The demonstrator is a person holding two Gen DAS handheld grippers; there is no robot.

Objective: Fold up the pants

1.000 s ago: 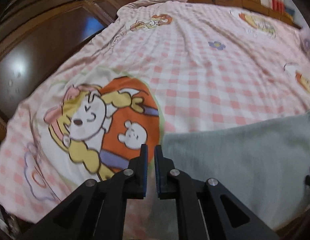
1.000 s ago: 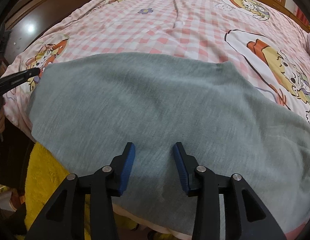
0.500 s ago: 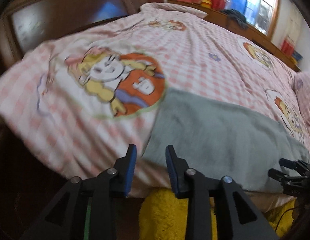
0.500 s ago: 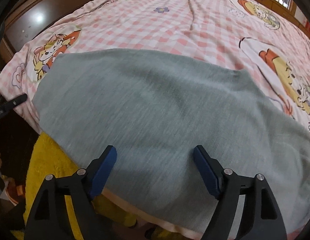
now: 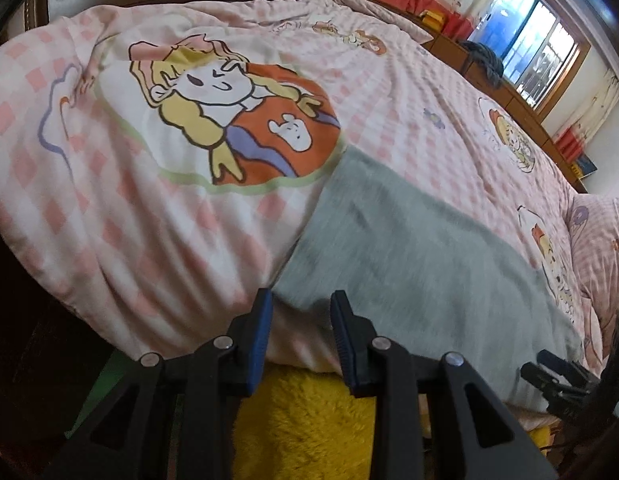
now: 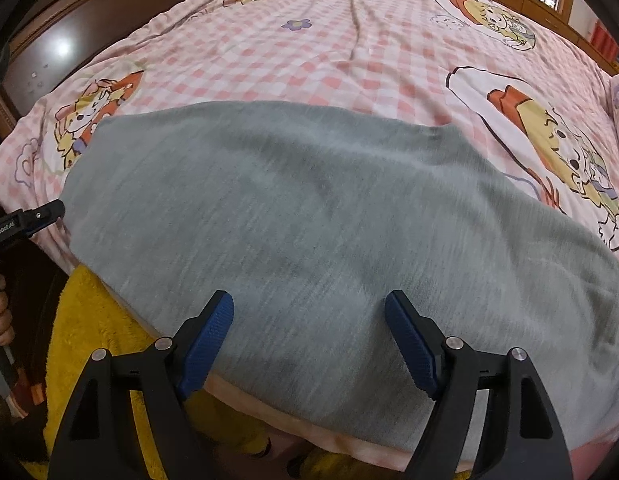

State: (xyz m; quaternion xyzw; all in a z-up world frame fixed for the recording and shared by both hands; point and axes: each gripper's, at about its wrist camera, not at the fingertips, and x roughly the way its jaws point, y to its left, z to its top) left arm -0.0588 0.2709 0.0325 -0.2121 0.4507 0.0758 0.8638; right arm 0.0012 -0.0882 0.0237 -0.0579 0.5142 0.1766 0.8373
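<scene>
Bedroom; bed [image 6: 349, 52] under a pink checked cartoon-print cover, dark wooden furniture behind it on the left, window at far right.

Item: grey pants [image 6: 309, 216]. Already doubled into one long flat band lying along the near edge of the bed. Long axis runs left to right across both views. Near long edge follows the mattress edge, above a yellow fluffy cover [image 5: 309, 420] below.

Left gripper [image 5: 301, 304]: fingers part-way apart, having just been opening; nothing between them. It points down at the band's left end. The near left corner of the pants lies just beyond the fingertips and slightly right; whether cloth touches a pad cannot be told. Also seen at the left margin of the right wrist view, level with that same end.

Right gripper [image 6: 309, 308]: fingers wide apart, also having just been opening; not pressing on the cloth. It hovers over the near long edge around mid-length, with the right end of the pants well off to its right.

Judgement: the left hand is nearest the left end, the right hand nearest the middle. The next fold likely carries an end along the long axis, so each gripper needs a hold on the near edge first.
</scene>
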